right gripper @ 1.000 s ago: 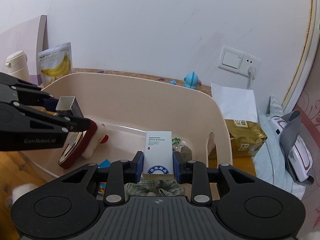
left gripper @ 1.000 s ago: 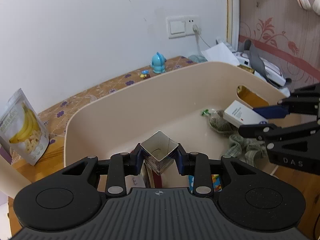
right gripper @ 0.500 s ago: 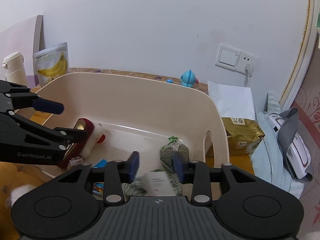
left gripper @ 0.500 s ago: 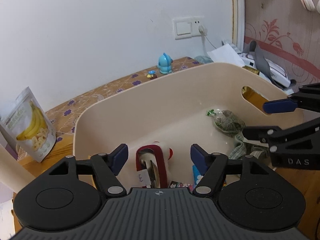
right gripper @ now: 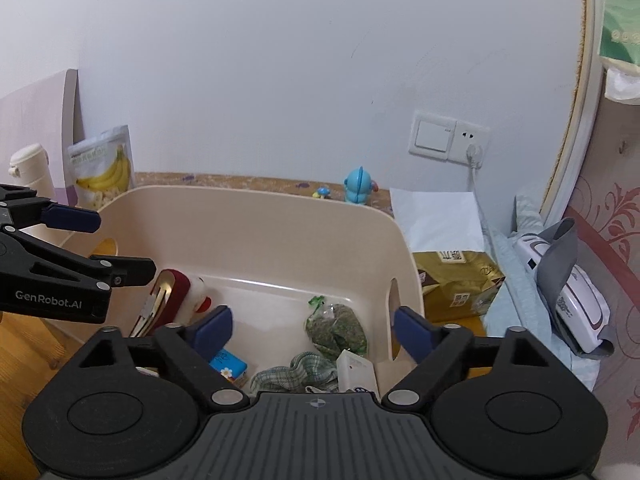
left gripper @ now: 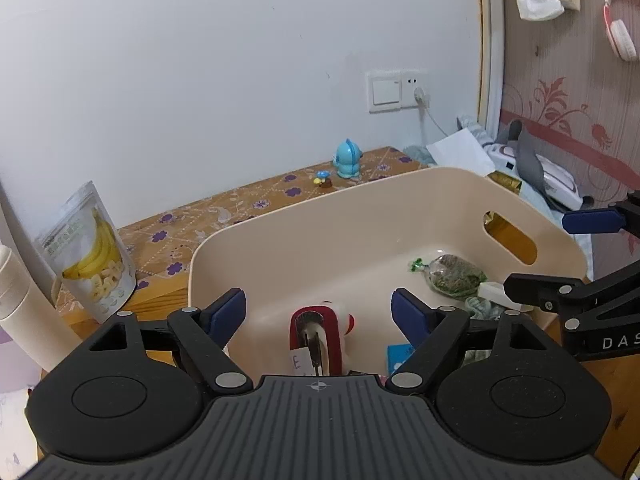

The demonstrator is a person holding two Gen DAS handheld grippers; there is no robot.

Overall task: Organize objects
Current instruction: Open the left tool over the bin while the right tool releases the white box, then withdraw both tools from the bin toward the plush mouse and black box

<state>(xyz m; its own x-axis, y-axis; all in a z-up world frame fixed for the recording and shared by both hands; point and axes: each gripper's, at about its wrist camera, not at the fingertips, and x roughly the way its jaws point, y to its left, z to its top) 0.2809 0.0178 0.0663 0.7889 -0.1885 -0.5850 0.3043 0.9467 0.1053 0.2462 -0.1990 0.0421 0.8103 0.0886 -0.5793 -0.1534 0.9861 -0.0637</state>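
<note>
Both jaws wide apart, empty

The left wrist view looks forward and down from just above the near rim of the beige bin, facing the white wall with the switch plate. The right wrist view sits close over the same bin from its right end, facing that wall too. Both share the bin's inside, the blue figurine and the banana pouch, and each catches the other hand-held gripper at its edge.
</note>
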